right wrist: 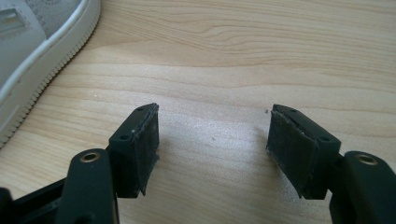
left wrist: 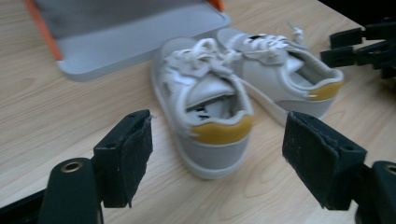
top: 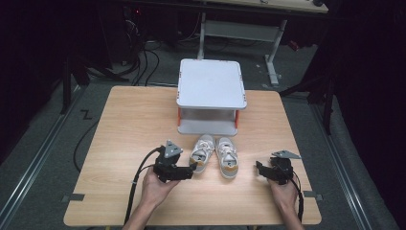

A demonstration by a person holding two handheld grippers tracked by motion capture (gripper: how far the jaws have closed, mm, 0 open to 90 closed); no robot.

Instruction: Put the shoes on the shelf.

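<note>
Left jaws: wide apart, nothing between the pads; left gripper [left wrist: 217,154] points at the heel of the left shoe [left wrist: 205,100], just short of it, no contact visible.
Right jaws: apart, bare tabletop between them; right gripper [right wrist: 212,149] hovers low, and a strip of shoe sole [right wrist: 44,60] shows at the far left of its view.
Hands: in the high view the left gripper [top: 190,168] sits at the near left of the pair, the right gripper [top: 260,168] clearly to the right of it.
Shoes: a pair of small white sneakers with yellow heel tabs, side by side, toes pointing far; left shoe [top: 202,152], right shoe [top: 227,156]. Laces loose on top.
Shoe rack: grey two-tier shelf [top: 211,86] with orange posts, just beyond the toes; lower tier [left wrist: 140,39] looks bare.
Table: wooden top [top: 124,124].
Progress: early, by my reading. Neither shoe gripped or lifted; both on the table in front of the rack. Left to do: grasp each, likely set them on the shelf.
</note>
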